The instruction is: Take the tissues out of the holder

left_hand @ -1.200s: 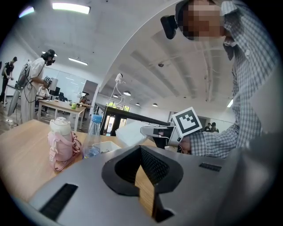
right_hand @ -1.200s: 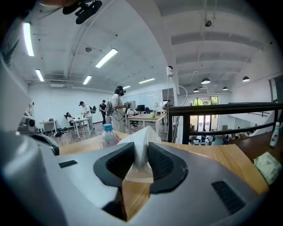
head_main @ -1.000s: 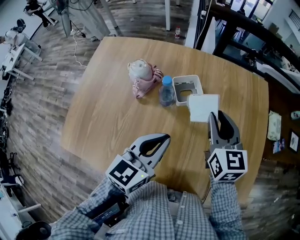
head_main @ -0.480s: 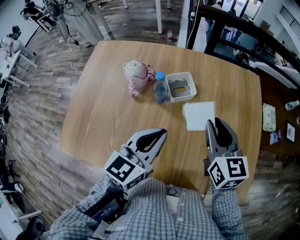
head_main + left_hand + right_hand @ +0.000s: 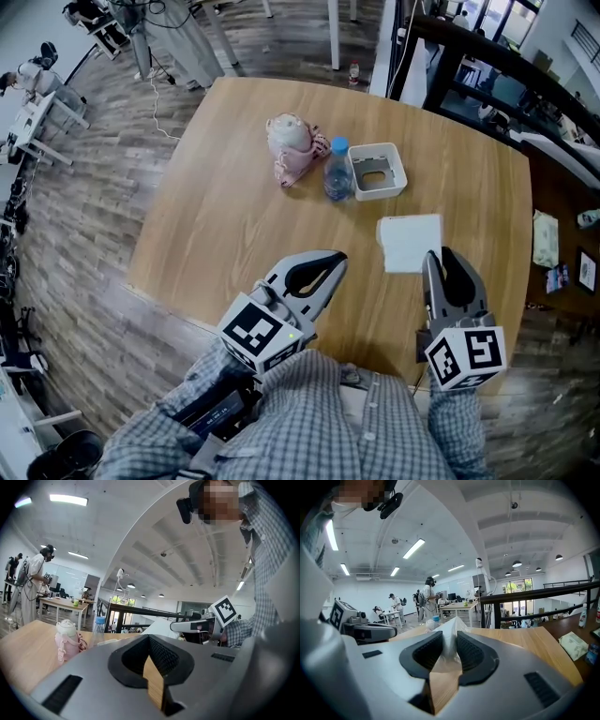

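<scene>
The tissues (image 5: 410,242) are out already, at five o'clock from the holder (image 5: 376,172), which looks empty. The right claw (image 5: 442,258) is pinching their near edge. The left claw (image 5: 330,261) is closed on nothing. Only letting go seems left.

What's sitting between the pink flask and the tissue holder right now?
A clear water bottle with a blue cap stands between the pink flask and the tissue holder, seen in the head view.

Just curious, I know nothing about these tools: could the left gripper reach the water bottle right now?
Probably yes: only bare table lies between the left gripper and the water bottle, but its shut jaws would need opening first.
</scene>
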